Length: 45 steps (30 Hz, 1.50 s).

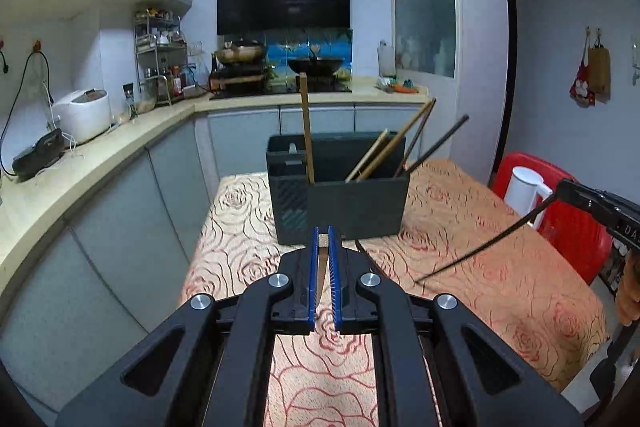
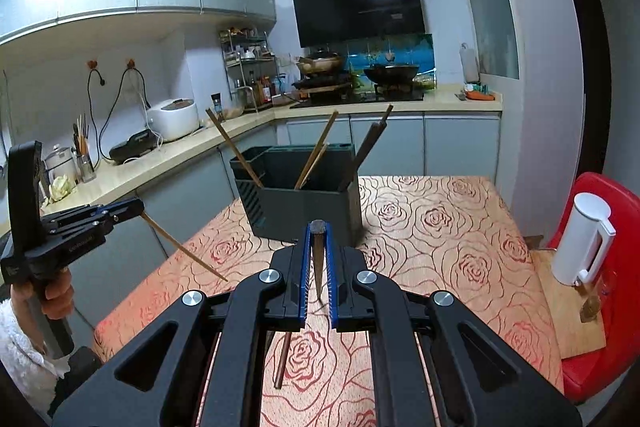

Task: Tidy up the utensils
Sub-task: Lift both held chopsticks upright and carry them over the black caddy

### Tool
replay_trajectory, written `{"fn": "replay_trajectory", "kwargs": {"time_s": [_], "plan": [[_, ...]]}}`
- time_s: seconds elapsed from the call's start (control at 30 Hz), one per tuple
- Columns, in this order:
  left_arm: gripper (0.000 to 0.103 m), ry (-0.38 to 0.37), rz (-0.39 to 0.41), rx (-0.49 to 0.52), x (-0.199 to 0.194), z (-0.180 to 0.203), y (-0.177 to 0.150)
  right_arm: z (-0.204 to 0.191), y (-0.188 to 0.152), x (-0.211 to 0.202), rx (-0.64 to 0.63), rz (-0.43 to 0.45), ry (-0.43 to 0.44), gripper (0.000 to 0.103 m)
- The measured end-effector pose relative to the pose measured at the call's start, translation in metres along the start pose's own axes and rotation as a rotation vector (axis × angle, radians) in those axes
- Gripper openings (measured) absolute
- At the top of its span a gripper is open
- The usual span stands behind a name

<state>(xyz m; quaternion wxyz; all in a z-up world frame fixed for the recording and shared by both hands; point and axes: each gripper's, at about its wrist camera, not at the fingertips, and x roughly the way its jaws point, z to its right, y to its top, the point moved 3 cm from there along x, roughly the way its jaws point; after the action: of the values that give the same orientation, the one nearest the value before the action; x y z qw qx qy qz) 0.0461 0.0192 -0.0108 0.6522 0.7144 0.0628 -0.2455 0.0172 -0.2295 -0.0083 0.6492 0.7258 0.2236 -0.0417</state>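
Gripping chopstick [image 1: 321, 269] in left gripper [image 1: 323, 230], above table [image 1: 500, 267].

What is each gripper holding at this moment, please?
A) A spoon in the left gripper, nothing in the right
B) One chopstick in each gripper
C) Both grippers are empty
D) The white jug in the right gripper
B: the left gripper is shut on a light chopstick, and the right gripper is shut on a dark chopstick, both in front of the holder.

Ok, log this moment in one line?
left gripper: shut on light chopstick | right gripper: shut on dark chopstick | holder: on table, chopsticks inside
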Motion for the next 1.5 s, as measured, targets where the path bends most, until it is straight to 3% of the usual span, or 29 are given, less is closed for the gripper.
{"fn": "replay_trajectory", "kwargs": {"time_s": [0.7, 1.5], "plan": [[0.005, -0.027, -0.030, -0.010, 0.009, -0.007, 0.027, 0.004, 0.047, 0.011, 0.013, 0.010, 0.007, 0.008], [0.005, -0.034, 0.030, 0.046, 0.018, 0.008, 0.089, 0.003, 0.129, 0.010, -0.030, 0.093, -0.018, 0.008]]}}
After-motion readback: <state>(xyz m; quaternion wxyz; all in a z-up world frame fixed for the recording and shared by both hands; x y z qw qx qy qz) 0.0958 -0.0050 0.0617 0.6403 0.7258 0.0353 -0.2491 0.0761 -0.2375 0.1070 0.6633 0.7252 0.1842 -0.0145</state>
